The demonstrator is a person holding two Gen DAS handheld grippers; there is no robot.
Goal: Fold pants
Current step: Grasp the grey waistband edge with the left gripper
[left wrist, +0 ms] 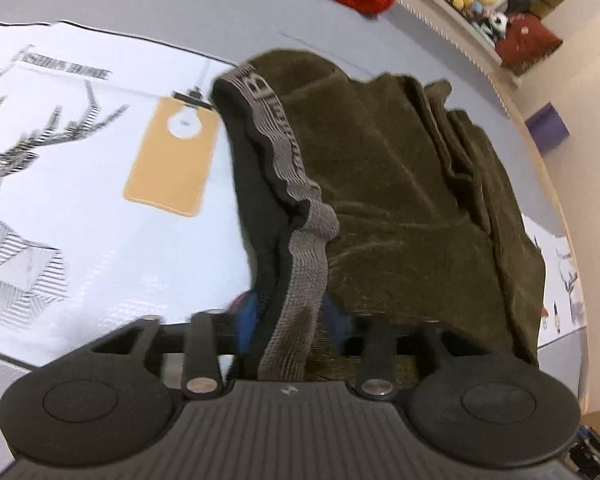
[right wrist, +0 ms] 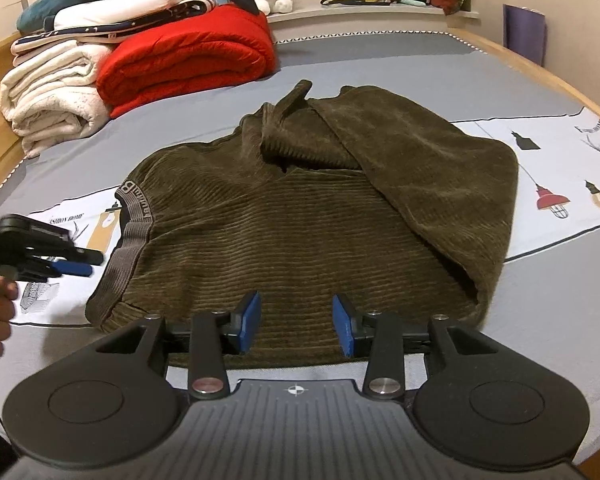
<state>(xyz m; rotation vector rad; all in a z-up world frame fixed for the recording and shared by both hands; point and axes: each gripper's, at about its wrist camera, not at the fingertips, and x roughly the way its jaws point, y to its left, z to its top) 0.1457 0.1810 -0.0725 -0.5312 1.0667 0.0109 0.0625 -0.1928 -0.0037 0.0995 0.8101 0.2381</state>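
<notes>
Your olive corduroy pants [right wrist: 300, 216] lie half-folded on the grey bed [right wrist: 380, 56], legs doubled back over the seat and the grey waistband [right wrist: 134, 236] at the left edge. Your left claw [left wrist: 288, 320] straddles that waistband, blue pads [left wrist: 247, 316] spread with the band between them and, as far as shows, not yet pinched. Your right claw [right wrist: 296, 322] hovers spread and empty over the near hem; next, I judge, both must close on cloth before carrying the fold over.

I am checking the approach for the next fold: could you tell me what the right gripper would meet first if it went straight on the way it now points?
Most likely the olive corduroy pants: the right gripper points down at their near edge, blue pads apart and gripping nothing.
</notes>
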